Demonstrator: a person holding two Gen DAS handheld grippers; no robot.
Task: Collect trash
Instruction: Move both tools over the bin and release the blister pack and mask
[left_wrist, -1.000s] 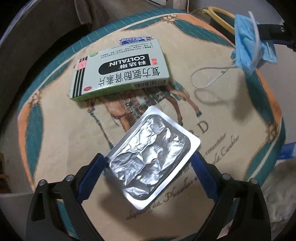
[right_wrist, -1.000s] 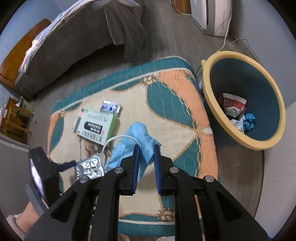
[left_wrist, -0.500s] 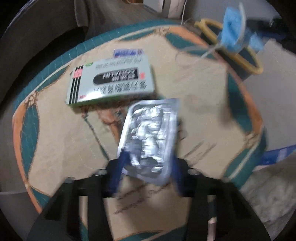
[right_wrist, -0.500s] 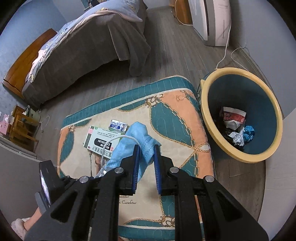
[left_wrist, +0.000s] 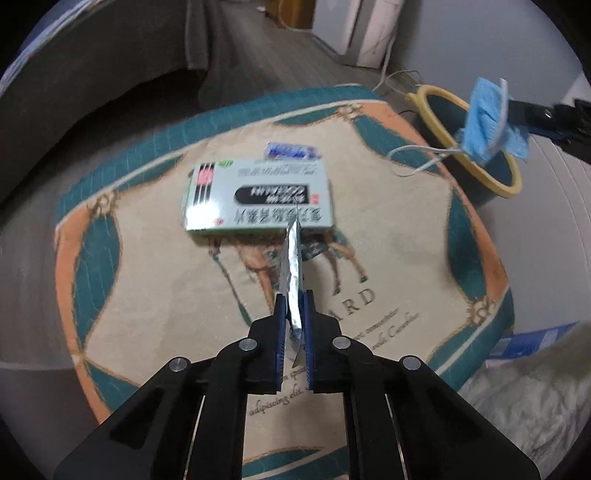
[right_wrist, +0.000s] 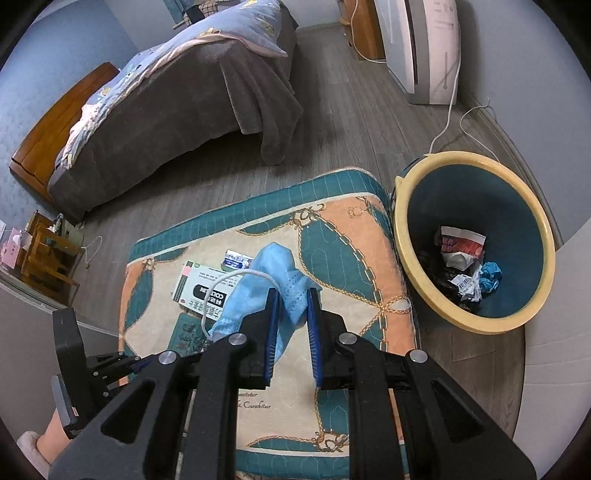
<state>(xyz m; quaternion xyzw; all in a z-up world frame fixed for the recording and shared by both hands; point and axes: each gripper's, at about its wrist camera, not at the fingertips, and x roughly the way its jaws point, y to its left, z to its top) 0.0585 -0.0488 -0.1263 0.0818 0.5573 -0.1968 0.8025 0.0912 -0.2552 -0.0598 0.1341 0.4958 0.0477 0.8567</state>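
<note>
My left gripper (left_wrist: 293, 295) is shut on a silver foil blister pack (left_wrist: 293, 258), held edge-on a little above the patterned cushion (left_wrist: 147, 295). Behind it on the cushion lie a green-and-white medicine box (left_wrist: 258, 199) and a small blue sachet (left_wrist: 291, 150). My right gripper (right_wrist: 291, 291) is shut on a blue face mask (right_wrist: 273, 266) with a white ear loop hanging down, raised over the cushion (right_wrist: 351, 251). To its right on the floor stands the yellow-rimmed teal bin (right_wrist: 402, 236), with crumpled trash inside. The box (right_wrist: 203, 291) lies below the mask.
A bed with a grey cover (right_wrist: 166, 122) stands across the wooden floor. A white appliance (right_wrist: 428, 48) with a trailing cable is at the back right, and a wooden side table (right_wrist: 48, 254) at the left. A person's leg (right_wrist: 51, 432) shows at the lower left.
My left gripper closed on the blister pack, which was lying flat, and lifted it edge-on off the cushion. My right gripper rose with the mask, so the bin shows more fully.
</note>
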